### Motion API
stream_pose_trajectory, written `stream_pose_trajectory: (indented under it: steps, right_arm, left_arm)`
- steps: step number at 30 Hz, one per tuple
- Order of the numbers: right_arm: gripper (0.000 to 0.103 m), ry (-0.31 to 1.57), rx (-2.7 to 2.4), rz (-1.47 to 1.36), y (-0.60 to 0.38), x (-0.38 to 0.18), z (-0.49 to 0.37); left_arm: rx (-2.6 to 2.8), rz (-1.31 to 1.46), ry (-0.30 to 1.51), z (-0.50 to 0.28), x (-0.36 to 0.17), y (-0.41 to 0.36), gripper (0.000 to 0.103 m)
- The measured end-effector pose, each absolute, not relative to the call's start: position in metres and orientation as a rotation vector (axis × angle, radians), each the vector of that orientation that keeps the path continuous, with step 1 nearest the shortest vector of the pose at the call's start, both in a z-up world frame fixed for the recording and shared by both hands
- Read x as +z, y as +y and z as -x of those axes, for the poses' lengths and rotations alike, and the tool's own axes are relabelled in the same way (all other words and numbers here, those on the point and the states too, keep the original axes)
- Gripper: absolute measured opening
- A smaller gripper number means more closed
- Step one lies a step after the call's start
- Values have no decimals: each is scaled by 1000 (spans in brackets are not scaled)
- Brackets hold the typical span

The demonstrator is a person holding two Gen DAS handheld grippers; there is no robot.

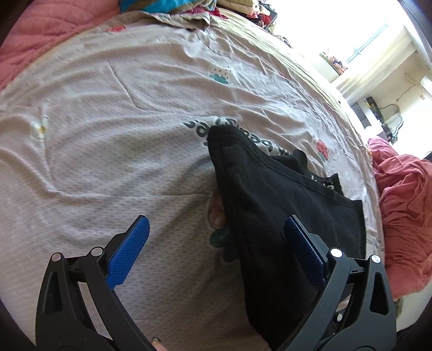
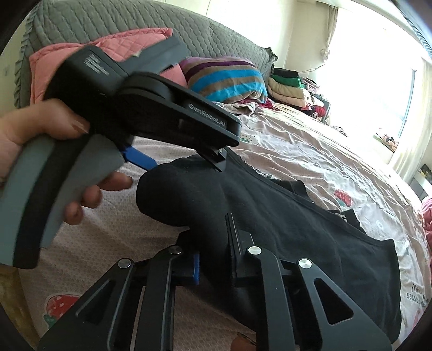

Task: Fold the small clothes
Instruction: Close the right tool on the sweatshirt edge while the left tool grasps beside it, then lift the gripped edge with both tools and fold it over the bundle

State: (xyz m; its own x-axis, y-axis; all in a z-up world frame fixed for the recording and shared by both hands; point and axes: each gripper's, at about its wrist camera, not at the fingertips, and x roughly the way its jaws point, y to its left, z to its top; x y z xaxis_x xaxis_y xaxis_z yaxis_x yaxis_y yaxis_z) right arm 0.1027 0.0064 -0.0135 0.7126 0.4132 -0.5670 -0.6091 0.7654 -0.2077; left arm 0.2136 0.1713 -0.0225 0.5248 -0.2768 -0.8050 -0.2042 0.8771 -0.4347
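A small black garment (image 1: 272,199) lies partly bunched on the printed pink bedsheet (image 1: 108,135). In the left wrist view my left gripper (image 1: 216,229) is open, its blue pads (image 1: 129,251) spread wide just above the garment's near edge. In the right wrist view my right gripper (image 2: 213,259) is shut on a raised fold of the black garment (image 2: 283,221). The left gripper (image 2: 172,162) also shows there, held in a hand, hovering over the garment's bunched end.
A salmon quilt (image 1: 405,205) is heaped at the bed's right edge. A striped pillow (image 2: 229,81), pink pillow (image 2: 113,54) and grey headboard (image 2: 108,19) sit at the far end. Stacked clothes (image 2: 291,86) lie by the bright window.
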Motion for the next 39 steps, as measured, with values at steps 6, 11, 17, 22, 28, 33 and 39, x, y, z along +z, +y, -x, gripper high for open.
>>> stream_pose_trajectory:
  steps: [6,11,17,22,28,33,39]
  right_arm:
    - [13,527,595,350,-3,-8,-99]
    - [12,522,597,324,-10,-6,-102]
    - [11,505,599,307,-18,-4,-101]
    - [9,495,597,291,-25,-2,-98]
    - [9,476,588,263,-36,4,-95]
    - [8,447,570,225,-49,12,-90]
    - [8,426,548,187,-66,21,-85]
  left_arm:
    - [-69,571,1055,-223,-30,166,93]
    - [-96,587,1053,-229,-29,159,93]
    - [-126,581,1033,-233,-24,148,92]
    - [-154,566,1012,-231,-17,136,52]
    - [-168,561,976,-225,-4,127,24]
    - [-179,521,947,-219,13,114,21]
    - [-196,481,921,-215,32,97,21]
